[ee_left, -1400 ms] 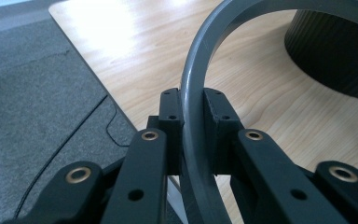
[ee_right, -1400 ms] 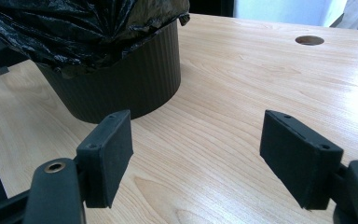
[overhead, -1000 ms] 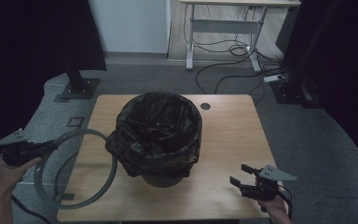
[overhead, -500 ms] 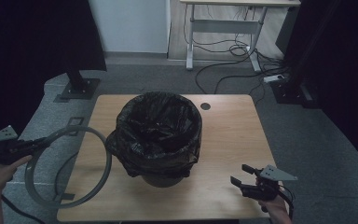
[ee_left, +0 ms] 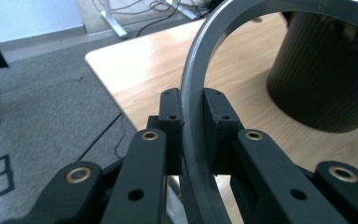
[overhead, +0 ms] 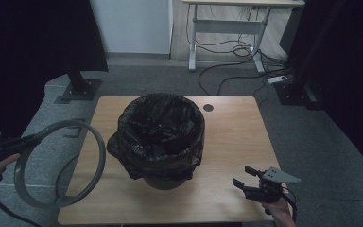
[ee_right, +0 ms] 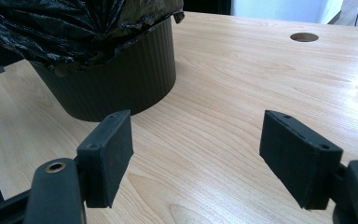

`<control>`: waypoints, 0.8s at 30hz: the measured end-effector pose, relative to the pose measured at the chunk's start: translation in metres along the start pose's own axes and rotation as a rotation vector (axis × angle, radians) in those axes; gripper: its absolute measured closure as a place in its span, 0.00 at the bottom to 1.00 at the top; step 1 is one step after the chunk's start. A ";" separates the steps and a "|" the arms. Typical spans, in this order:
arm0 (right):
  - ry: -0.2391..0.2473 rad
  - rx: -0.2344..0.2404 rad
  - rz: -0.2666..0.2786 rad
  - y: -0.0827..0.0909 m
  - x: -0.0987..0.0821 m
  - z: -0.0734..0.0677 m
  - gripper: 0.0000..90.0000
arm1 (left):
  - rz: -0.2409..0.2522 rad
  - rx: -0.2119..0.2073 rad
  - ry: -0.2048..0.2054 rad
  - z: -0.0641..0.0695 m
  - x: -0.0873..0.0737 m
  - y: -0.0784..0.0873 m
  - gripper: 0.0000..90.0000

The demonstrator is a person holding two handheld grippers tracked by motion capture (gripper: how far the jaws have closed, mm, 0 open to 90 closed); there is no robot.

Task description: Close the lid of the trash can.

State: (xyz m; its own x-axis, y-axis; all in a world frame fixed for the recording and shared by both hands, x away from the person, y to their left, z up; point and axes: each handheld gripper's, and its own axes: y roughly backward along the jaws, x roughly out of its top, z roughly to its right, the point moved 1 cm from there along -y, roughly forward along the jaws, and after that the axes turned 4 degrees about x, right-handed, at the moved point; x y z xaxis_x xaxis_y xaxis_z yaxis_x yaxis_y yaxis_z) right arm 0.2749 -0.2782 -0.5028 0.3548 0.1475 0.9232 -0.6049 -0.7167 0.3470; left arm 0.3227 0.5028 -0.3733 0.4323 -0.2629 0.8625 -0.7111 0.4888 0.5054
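A ribbed dark bin (overhead: 163, 177), lined with a crinkled glossy black bag (overhead: 160, 130), stands mid-worktop (overhead: 236, 137) on pale wood grain. The left gripper (ee_left: 193, 123) has its jaws clamped on a smooth grey plastic ring (overhead: 59, 163) held over the worktop's left edge. The right gripper (overhead: 246, 178) hovers near the front right corner, jaws wide apart.

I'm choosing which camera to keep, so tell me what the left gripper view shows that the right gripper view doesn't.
Left gripper view: the left claw shut on the grey ring, with grey carpet beside the table.

Right gripper view: the right claw open and empty, the black bin liner draped over the rim, and a round hole in the tabletop.

Both: the ribbed dark bin on the wooden table.
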 end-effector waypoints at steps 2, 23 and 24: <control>0.000 -0.002 -0.001 0.000 0.000 0.000 0.28 | 0.007 -0.009 -0.001 0.002 0.008 0.000 0.88; -0.010 -0.014 -0.010 -0.002 -0.009 0.006 0.28 | 0.064 -0.081 -0.037 0.019 0.061 -0.012 0.88; -0.009 -0.014 -0.009 -0.002 -0.009 0.006 0.28 | 0.066 -0.084 -0.039 0.020 0.065 -0.013 0.88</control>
State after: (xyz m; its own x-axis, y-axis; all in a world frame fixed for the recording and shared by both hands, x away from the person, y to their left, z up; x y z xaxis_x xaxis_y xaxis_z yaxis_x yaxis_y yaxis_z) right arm 0.2774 -0.2827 -0.5126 0.3668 0.1481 0.9184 -0.6116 -0.7055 0.3580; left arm 0.3485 0.4628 -0.3235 0.3630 -0.2589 0.8951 -0.6876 0.5740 0.4448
